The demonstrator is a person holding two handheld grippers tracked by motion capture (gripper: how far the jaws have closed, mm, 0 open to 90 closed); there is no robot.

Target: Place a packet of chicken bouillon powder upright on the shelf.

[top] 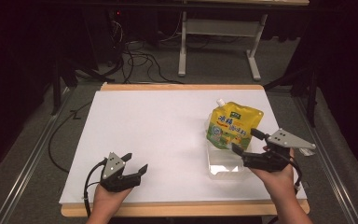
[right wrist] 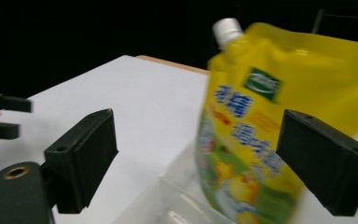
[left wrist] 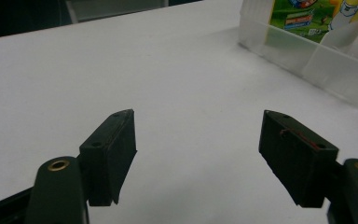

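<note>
Right gripper (top: 244, 142), jaws apart, is hovering by soft, slippery yellow pouch (top: 233, 124) in clear bin (top: 223, 168); best grabbed near stiff top seam w/ 2 pads; left gripper (top: 136, 163) is idling, released.

Dim surroundings, motion-blurred right gripper view

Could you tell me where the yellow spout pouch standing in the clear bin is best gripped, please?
Probably the upper body of the yellow spout pouch, from above: it stands upright, flat and thin, well clear of the clear bin walls, so jaws could close across its two faces.

High view overhead, gripper views low, sharing pouch (top: 233, 123)
</note>
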